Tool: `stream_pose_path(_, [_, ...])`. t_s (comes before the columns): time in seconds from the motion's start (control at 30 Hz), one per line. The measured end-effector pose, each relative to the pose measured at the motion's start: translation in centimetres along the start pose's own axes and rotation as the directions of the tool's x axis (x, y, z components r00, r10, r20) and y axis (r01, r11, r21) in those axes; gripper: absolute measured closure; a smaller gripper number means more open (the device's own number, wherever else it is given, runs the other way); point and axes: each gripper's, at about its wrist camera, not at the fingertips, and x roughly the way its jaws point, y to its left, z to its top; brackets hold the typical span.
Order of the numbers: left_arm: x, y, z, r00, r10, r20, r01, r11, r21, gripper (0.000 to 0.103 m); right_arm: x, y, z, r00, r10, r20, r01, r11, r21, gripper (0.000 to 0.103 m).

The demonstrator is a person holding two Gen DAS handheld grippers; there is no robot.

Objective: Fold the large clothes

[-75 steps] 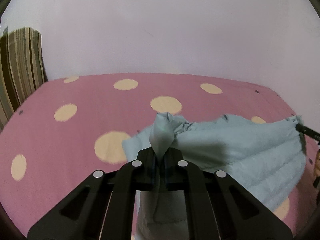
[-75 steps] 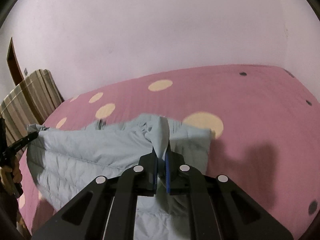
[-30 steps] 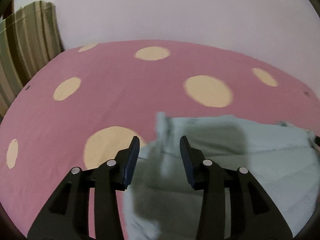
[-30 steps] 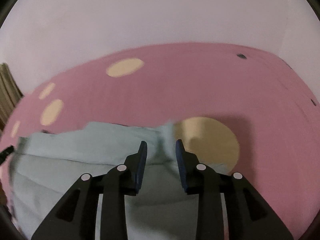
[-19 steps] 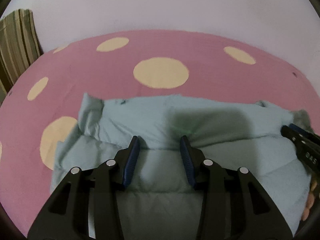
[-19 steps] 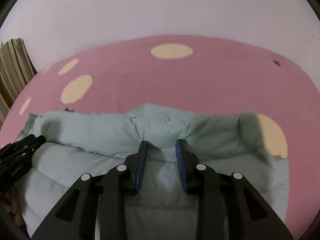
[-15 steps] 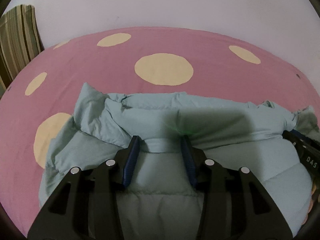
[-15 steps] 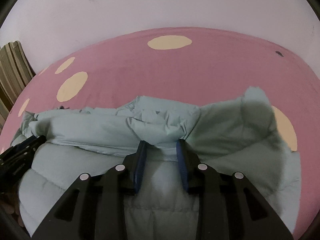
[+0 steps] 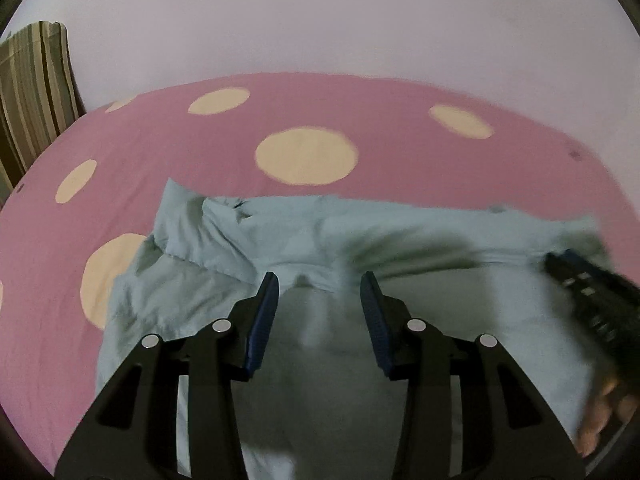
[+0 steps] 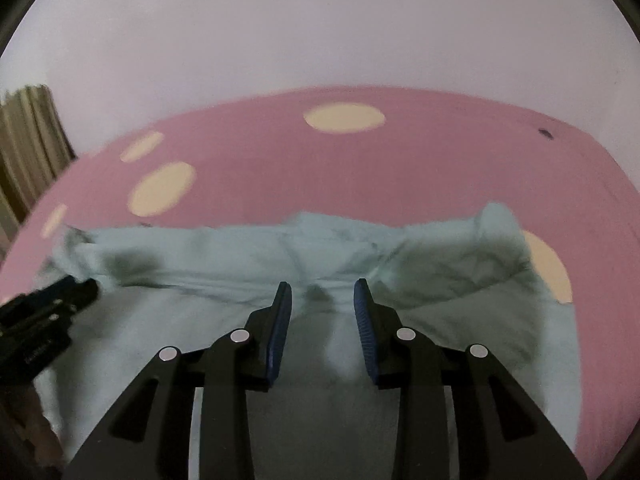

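A pale blue quilted garment [image 9: 400, 240] lies folded on the pink bed, its far edge rumpled; it also shows in the right wrist view [image 10: 224, 256]. My left gripper [image 9: 319, 280] is open and empty, hovering just over the garment's folded edge. My right gripper [image 10: 322, 288] is open and empty over the same edge, further right. The right gripper appears blurred at the right of the left wrist view [image 9: 588, 288], and the left gripper shows at the left of the right wrist view [image 10: 44, 312].
The bed has a pink sheet with cream dots [image 9: 308, 156]. A striped cushion [image 9: 32, 92] stands at the far left against the plain pale wall [image 9: 320, 20]. The sheet extends beyond the garment in the right wrist view [image 10: 400, 168].
Both grippers let go of the garment's corners and opened. The garment dropped flat onto the bed. Both grippers pulled back toward its middle, and the right one is still moving.
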Motion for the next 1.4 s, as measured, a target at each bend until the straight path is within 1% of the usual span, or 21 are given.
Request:
stream_pose_path(0.07, [-0.7,-1.2,-0.6,0.999,-0.033,0.007,0.032,0.999,0.020,0.059,-1.1,1.5,-0.9,0.999,0.032,0.010,-0.031,0.999,-0.026,0.069])
stream_pose_path(0.13, [-0.1,-2.3,-1.4,0.999,-0.038,-0.016,0.039,0.998,0.039,0.059,-0.9,2.8,-1.6,0.999,0.034,-0.001,-0.034,0.997,-0.064,0.069])
stream_pose_path(0.2, [1.6,-2.5,-2.0,0.998,-0.019,-0.052,0.021,0.999,0.038,0.059,0.1,3.5,-2.2,1.000,0.007,-0.016,-0.009,0.995,-0.096,0.069])
stream_pose_path(0.3, [3.8,-2.6,-2.8,0.997,-0.010,-0.078,0.014,0.998,0.056,0.057,2.2,3.0,-2.8,0.999,-0.001,-0.040,-0.003,0.996,-0.092,0.068])
stream_pose_path(0.43, [5.1,-3.3,-3.4,0.998,0.023,-0.061,-0.016,0.995,0.100,0.057,3.3,3.2,-3.1,0.999,-0.022,-0.037,0.018,0.994,-0.104,0.068])
stream_pose_path(0.5, [4.6,-3.4,-3.0,0.998,0.028,-0.056,-0.022,0.994,0.110,0.057,3.3,3.4,-2.7,0.999,-0.030,-0.043,0.025,0.993,-0.113,0.068])
stream_pose_path(0.6, [1.8,-2.8,-3.0,0.999,0.010,-0.033,-0.007,0.997,0.079,0.058,1.0,2.8,-2.1,0.999,0.009,-0.034,-0.011,0.997,-0.078,0.067])
stream_pose_path(0.7, [-1.2,-1.5,-3.9,1.000,0.009,0.026,-0.010,0.999,0.036,0.056,-2.2,2.2,-3.3,1.000,0.022,-0.007,-0.023,0.998,-0.062,0.060])
stream_pose_path(0.77, [-2.0,-0.8,-5.0,0.999,0.029,0.045,-0.030,0.999,0.026,0.055,-3.4,1.9,-4.8,1.000,-0.014,0.011,0.015,0.997,-0.079,0.058])
stream_pose_path(0.8, [-1.7,-0.7,-5.3,0.999,0.031,0.034,-0.032,0.999,0.031,0.055,-3.5,1.9,-5.4,0.999,-0.030,0.010,0.031,0.996,-0.086,0.056])
stream_pose_path(0.87, [0.4,-1.5,-6.3,0.999,0.037,-0.026,-0.034,0.995,0.094,0.054,-2.3,2.0,-6.3,0.999,-0.052,-0.016,0.050,0.994,-0.097,0.056])
stream_pose_path(0.9, [1.1,-2.1,-6.6,0.998,0.052,-0.022,-0.049,0.989,0.141,0.054,-1.7,2.1,-6.6,0.998,-0.057,-0.023,0.054,0.993,-0.103,0.056])
stream_pose_path(0.93, [1.1,-2.3,-6.4,0.998,0.060,-0.015,-0.057,0.986,0.158,0.054,-1.2,2.2,-6.6,0.998,-0.058,-0.031,0.054,0.992,-0.115,0.056])
stream_pose_path(1.03, [-1.0,-1.3,-5.4,1.000,0.014,-0.007,-0.013,0.994,0.113,0.053,-3.1,1.3,-5.4,1.000,0.003,-0.027,-0.005,0.998,-0.068,0.055])
stream_pose_path(1.07, [-1.8,-0.6,-5.3,1.000,0.009,0.002,-0.009,0.996,0.092,0.049,-4.2,0.5,-5.1,1.000,0.025,-0.020,-0.025,0.999,-0.041,0.054])
stream_pose_path(1.1, [-3.0,0.5,-5.3,0.999,0.020,0.029,-0.021,0.998,0.063,0.041,-5.1,-0.2,-5.0,0.999,0.033,-0.001,-0.033,0.999,-0.019,0.049])
stream_pose_path(1.17, [-4.5,2.7,-5.4,0.997,0.043,0.066,-0.044,0.999,0.016,0.036,-7.3,-2.5,-4.8,0.999,0.005,0.049,-0.006,1.000,0.020,0.041])
stream_pose_path(1.23, [-5.4,5.5,-5.6,0.994,0.088,0.063,-0.086,0.996,-0.033,0.035,-8.4,-4.8,-4.7,0.997,-0.036,0.063,0.032,0.998,0.050,0.039])
stream_pose_path(1.27, [-5.6,6.9,-5.7,0.993,0.102,0.057,-0.098,0.993,-0.058,0.032,-8.5,-6.2,-4.7,0.997,-0.061,0.057,0.057,0.996,0.062,0.038])
stream_pose_path(1.37, [-5.2,11.2,-6.3,0.991,0.132,-0.003,-0.131,0.978,-0.163,0.028,-8.1,-9.6,-5.0,0.995,-0.102,0.009,0.100,0.989,0.108,0.037])
stream_pose_path(1.4, [-4.6,12.7,-6.4,0.993,0.115,-0.035,-0.120,0.971,-0.207,0.027,-8.1,-10.5,-5.3,0.995,-0.097,-0.005,0.097,0.987,0.130,0.037])
